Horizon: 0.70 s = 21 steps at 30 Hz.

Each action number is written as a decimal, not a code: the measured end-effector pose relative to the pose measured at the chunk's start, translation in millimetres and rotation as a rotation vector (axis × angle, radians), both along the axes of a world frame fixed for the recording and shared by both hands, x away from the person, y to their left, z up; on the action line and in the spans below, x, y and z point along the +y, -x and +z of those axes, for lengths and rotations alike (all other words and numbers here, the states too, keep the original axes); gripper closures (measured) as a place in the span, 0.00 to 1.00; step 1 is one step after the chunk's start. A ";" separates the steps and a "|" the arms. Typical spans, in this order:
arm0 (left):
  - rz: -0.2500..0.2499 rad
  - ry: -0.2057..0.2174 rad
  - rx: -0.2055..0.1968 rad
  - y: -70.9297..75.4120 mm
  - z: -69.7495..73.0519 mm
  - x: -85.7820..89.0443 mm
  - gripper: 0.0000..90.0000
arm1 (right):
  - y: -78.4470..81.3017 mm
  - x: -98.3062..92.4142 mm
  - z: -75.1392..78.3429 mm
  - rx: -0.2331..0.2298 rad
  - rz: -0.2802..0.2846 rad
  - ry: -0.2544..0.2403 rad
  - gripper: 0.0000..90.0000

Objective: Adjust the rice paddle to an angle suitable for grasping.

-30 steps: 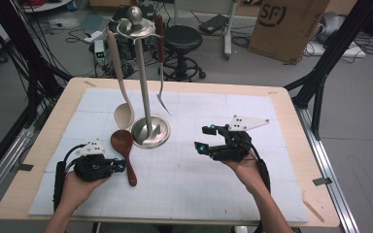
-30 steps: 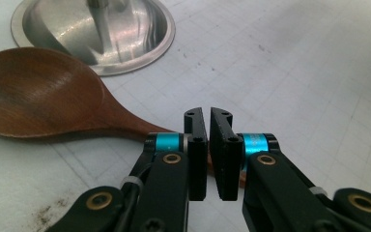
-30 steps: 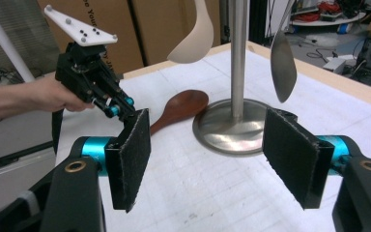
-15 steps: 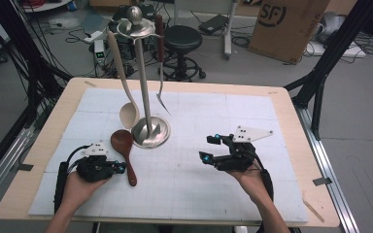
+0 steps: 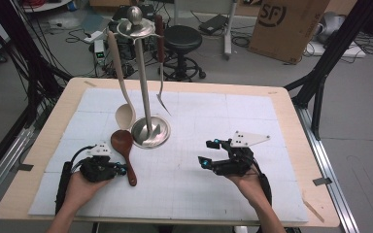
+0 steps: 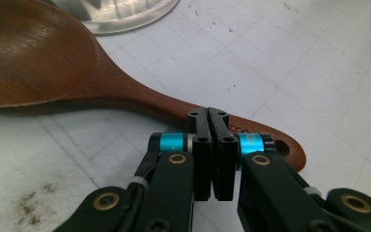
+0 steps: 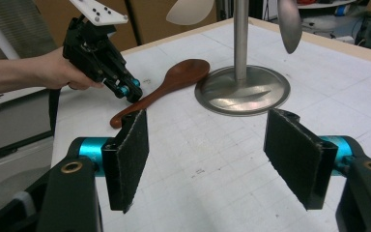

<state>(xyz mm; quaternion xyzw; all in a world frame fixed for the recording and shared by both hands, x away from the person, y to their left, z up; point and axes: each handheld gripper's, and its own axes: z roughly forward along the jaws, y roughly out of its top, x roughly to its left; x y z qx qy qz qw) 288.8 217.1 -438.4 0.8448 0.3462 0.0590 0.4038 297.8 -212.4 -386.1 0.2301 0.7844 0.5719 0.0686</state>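
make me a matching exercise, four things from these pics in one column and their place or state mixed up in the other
Things:
1. dark wooden spoon
2. pale spoon
3. left hand-held gripper
4. right hand-held gripper

Places or states:
A. jaws open, nothing between them
B. lying flat on the white mat
C. jaws closed, at the dark spoon's handle
D. hanging from the metal stand

Pairs: 1-B, 2-D, 3-C, 4-A
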 end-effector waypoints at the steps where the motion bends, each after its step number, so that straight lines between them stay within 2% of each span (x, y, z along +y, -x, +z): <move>1: -0.001 0.000 0.002 -0.3 0.1 -0.2 0.98 | 0.2 -0.2 0.0 -0.001 -0.002 0.001 0.36; 8: -0.009 0.004 0.005 -1.4 -0.8 -6.8 0.98 | 1.3 -0.5 -1.5 0.006 -0.008 0.001 0.36; 14: -0.041 0.004 0.011 -3.4 -3.5 -25.3 0.99 | 0.4 -0.6 -2.1 0.004 -0.009 0.009 0.36; 18: -0.066 -0.020 0.011 -2.9 -2.8 -39.6 0.99 | 0.3 -1.0 -2.8 0.011 -0.007 0.012 0.36; 21: -0.069 -0.035 0.013 -3.8 -1.9 -43.7 0.99 | -0.1 -1.5 -2.7 0.009 -0.010 0.009 0.36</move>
